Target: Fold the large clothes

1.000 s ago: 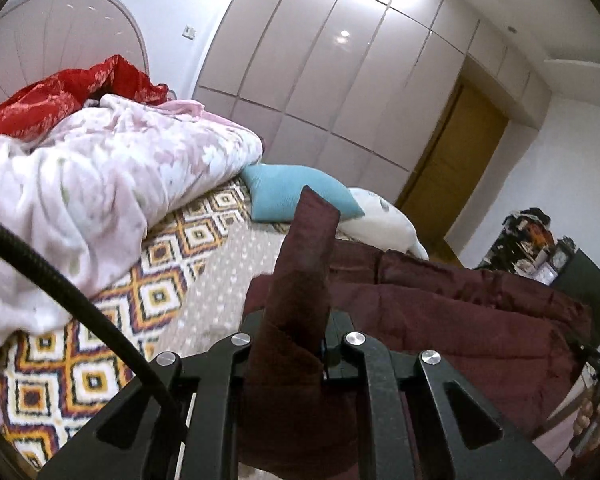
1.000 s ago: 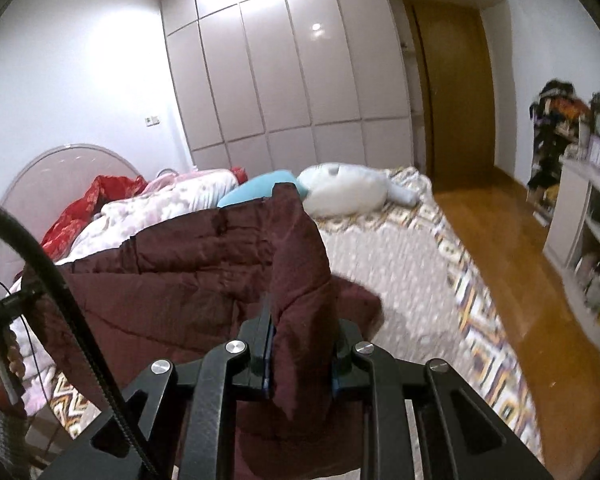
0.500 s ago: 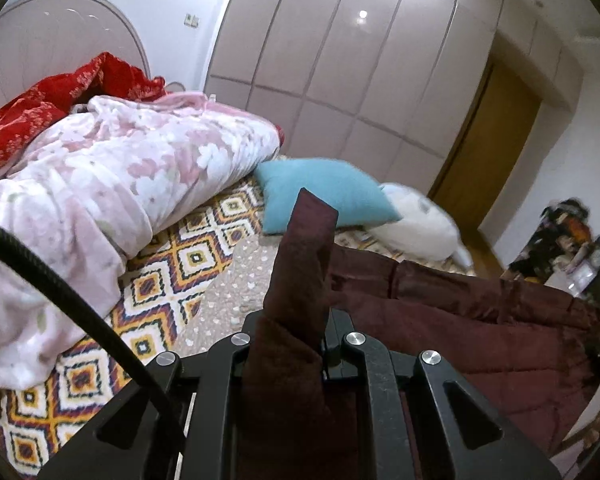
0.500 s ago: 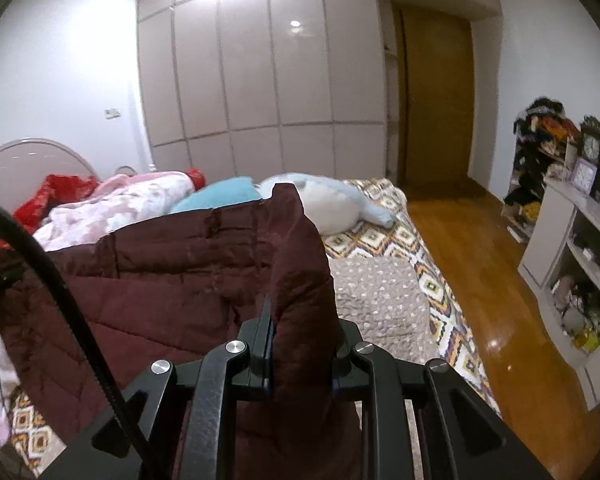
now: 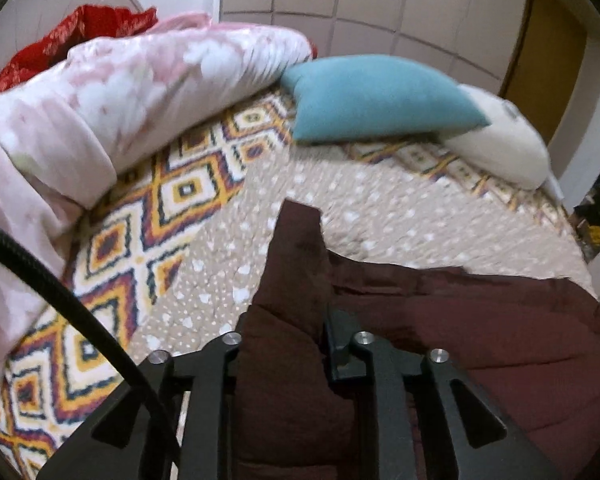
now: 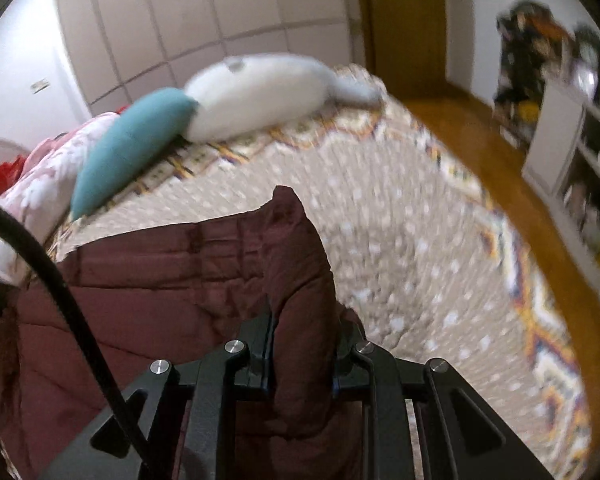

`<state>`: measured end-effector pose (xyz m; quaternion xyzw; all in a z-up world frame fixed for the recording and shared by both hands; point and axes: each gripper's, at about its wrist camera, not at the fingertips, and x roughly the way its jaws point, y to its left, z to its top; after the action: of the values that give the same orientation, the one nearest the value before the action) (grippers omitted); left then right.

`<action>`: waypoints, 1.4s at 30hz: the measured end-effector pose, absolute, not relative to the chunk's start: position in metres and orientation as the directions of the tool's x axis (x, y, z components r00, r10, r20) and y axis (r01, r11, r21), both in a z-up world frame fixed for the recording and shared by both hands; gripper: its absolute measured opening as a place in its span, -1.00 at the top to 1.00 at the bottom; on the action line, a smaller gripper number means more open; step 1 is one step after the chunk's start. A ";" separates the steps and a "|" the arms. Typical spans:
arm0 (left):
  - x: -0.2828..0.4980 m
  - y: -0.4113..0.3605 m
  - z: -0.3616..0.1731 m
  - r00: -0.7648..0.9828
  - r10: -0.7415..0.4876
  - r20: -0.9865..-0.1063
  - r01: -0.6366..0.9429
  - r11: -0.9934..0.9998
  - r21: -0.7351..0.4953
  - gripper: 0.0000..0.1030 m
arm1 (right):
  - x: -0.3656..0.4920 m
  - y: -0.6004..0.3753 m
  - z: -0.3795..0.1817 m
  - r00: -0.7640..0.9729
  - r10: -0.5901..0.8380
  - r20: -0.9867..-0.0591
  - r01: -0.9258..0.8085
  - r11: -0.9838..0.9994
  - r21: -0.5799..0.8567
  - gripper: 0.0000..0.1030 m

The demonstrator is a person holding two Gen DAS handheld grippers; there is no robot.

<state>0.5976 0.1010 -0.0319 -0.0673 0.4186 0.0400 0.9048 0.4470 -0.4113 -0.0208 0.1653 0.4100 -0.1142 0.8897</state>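
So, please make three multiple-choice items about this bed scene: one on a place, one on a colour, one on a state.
1. Where is the teal pillow?
A. between the floral quilt and the white plush toy
B. on the floor
C. under the jacket

2. What colour is the quilted jacket?
A. navy
B. maroon
C. grey

3. What is between the right gripper jaws?
A. nothing
B. the pillow
C. a fold of the jacket

Answers: 1 A, quilt on one side, toy on the other; 2 B, dark red fabric; 3 C, fabric stands pinched between both fingers.
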 end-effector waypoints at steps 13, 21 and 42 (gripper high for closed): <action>0.638 0.121 -0.092 0.630 0.002 -0.776 -0.198 0.967 -0.158 0.01 | 0.476 -0.438 -0.102 0.648 0.043 -0.760 0.368 0.856 0.362 0.39; 0.633 0.138 -0.087 0.622 -0.066 -0.780 -0.223 0.940 -0.257 -0.17 | 0.475 -0.450 -0.111 0.690 0.120 -0.714 0.357 0.801 0.481 0.30; 0.376 0.134 0.008 0.702 0.063 -0.709 -0.153 0.986 -0.063 -0.38 | 0.352 -0.350 0.079 0.733 0.194 -0.652 0.143 0.893 0.427 -0.16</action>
<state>0.3764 0.1343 0.0078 -0.0587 0.3816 0.0586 0.9206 0.3522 -0.3502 0.0791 0.2308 0.3653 0.0142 0.9017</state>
